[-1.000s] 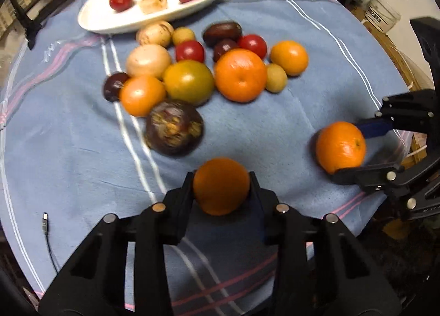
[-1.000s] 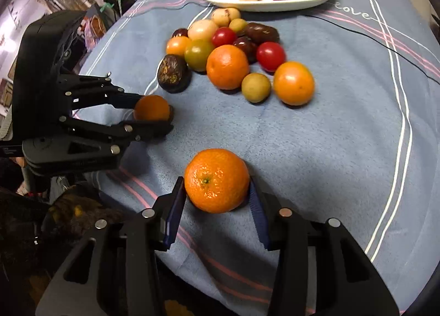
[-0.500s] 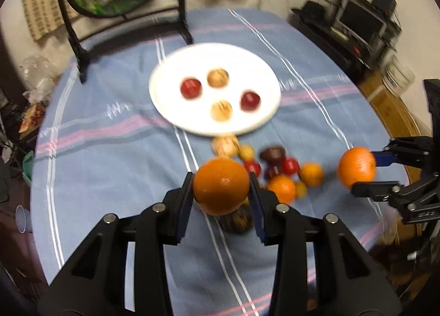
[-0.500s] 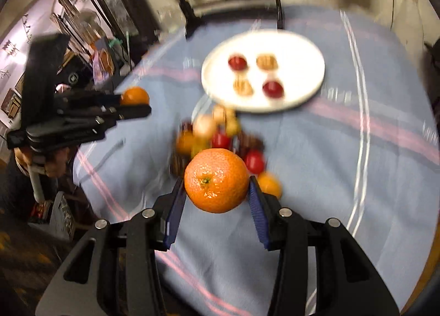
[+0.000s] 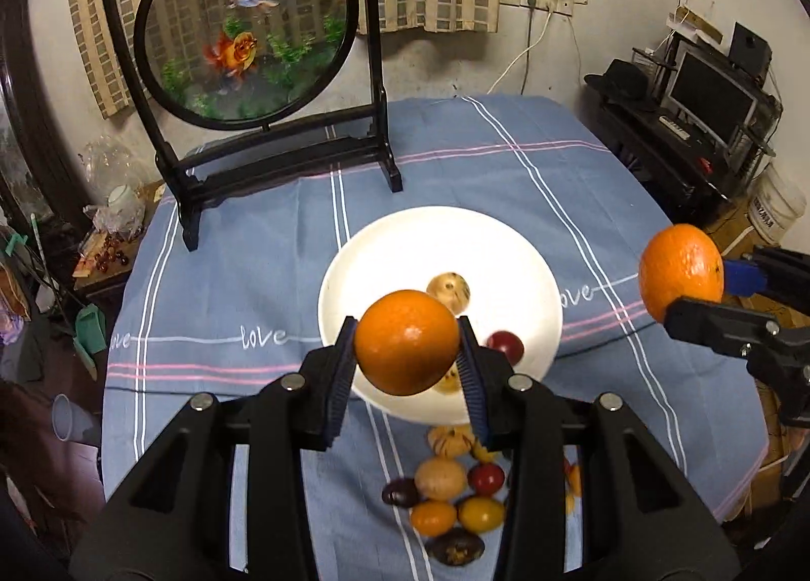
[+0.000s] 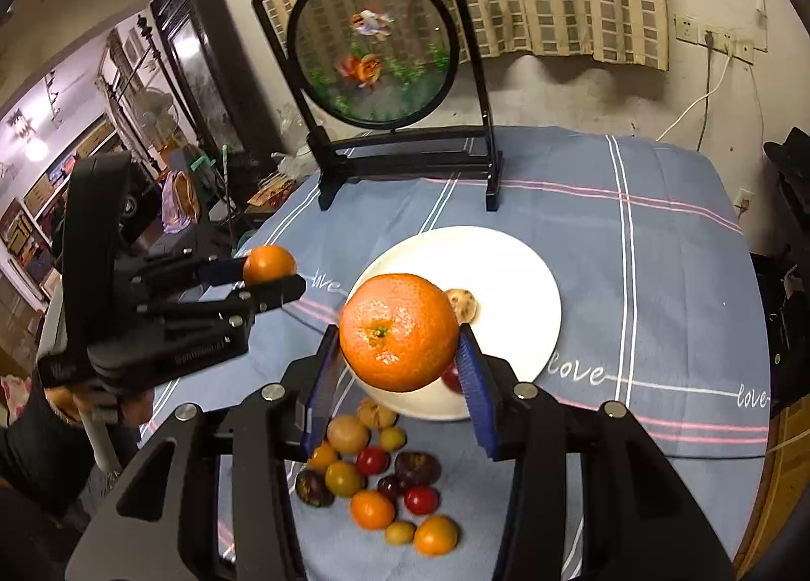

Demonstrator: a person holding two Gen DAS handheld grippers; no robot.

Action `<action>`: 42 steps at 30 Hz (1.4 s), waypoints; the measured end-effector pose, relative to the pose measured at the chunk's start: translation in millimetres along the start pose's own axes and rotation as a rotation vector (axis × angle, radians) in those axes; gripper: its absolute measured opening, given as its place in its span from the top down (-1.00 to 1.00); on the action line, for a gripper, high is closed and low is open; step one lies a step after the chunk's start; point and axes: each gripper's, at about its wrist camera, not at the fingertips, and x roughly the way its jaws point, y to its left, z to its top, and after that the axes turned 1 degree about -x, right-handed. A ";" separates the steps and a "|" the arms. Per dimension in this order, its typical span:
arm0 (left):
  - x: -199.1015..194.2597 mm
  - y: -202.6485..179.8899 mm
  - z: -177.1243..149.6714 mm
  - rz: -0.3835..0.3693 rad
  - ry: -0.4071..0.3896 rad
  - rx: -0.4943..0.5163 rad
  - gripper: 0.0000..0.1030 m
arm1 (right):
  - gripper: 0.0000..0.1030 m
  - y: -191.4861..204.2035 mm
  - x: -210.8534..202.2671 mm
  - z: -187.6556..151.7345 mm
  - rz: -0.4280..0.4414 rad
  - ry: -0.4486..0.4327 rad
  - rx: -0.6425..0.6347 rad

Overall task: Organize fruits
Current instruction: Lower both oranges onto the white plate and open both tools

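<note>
A bench [image 5: 506,186] draped in blue striped cloth fills both views, a white plate [image 5: 405,247] at centre and a heap of small fruits [image 6: 374,469] at lower centre. Above them, the right gripper [image 6: 400,353] pinches a large orange [image 6: 397,330] between its fingers, gripped at the widest part, lifted clear of the cloth. The left gripper [image 5: 405,353] likewise clamps a smaller orange [image 5: 405,348] at its middle, in front of the plate. Both fruits look firm, round and moderately heavy, with dimpled peel that should resist slipping.

A blue striped tablecloth [image 5: 243,277] covers the table, bearing a white plate [image 5: 405,247], loose fruits [image 6: 374,474] and a framed goldfish screen [image 5: 243,24].
</note>
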 end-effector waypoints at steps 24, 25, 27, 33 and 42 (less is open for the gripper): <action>86.1 3.8 12.3 0.006 0.120 -0.018 0.25 | 0.11 -37.2 71.8 11.1 0.016 0.108 0.044; 88.6 3.9 12.5 0.006 0.124 -0.017 0.25 | 0.11 -38.6 74.5 11.1 0.017 0.112 0.045; 95.1 4.3 11.9 0.008 0.132 -0.016 0.25 | 0.11 -41.8 80.0 11.6 0.015 0.121 0.048; 108.5 14.5 6.0 0.024 0.151 -0.029 0.25 | 0.11 -51.4 91.2 10.1 -0.007 0.144 0.041; 128.8 7.6 5.5 0.012 0.182 -0.016 0.25 | 0.11 -59.6 113.4 2.1 -0.010 0.197 0.046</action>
